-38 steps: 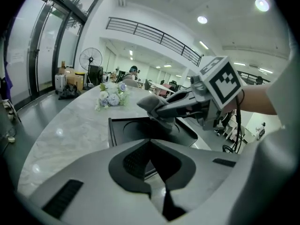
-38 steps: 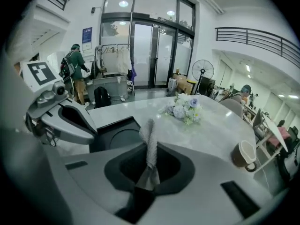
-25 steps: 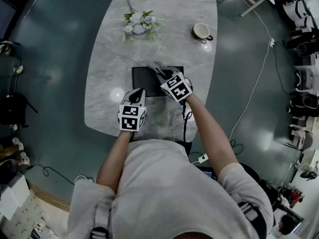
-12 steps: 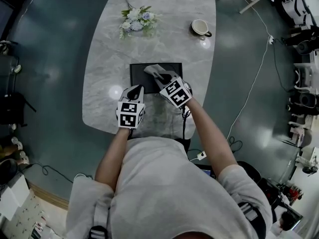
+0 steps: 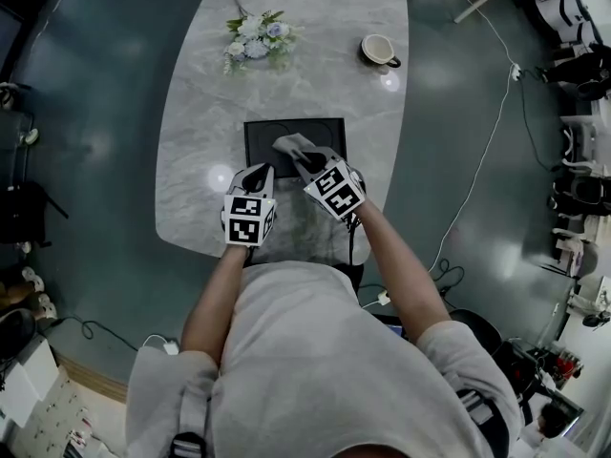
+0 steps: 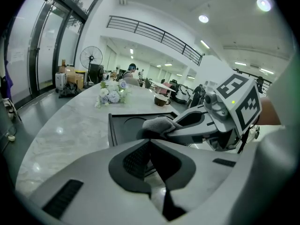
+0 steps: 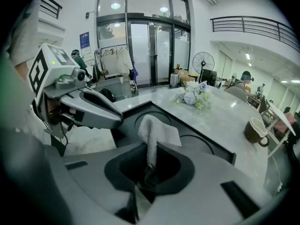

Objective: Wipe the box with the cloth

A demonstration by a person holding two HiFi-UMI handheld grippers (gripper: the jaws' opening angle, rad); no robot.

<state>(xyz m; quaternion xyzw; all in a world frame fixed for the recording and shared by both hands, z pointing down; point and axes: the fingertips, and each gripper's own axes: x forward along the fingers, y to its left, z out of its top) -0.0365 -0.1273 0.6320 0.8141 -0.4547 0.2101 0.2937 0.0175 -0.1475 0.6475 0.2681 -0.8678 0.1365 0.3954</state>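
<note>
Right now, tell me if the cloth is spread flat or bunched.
Bunched: the cloth is pinched in the right gripper, whose jaws are shut on it, and its free end stands crumpled over the box.

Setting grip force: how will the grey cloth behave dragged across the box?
Likely floppy: the cloth folds and drapes from the shut right gripper. Thin, so probably light; its coarse weave may bunch on the box.

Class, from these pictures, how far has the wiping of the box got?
Done: the right gripper has the grey cloth clamped in its jaws. In hand: the cloth is on the dark box, near its middle, while the shut left gripper sits at its near edge. Left: no wiped patch can be told apart, so most of the top probably remains.
</note>
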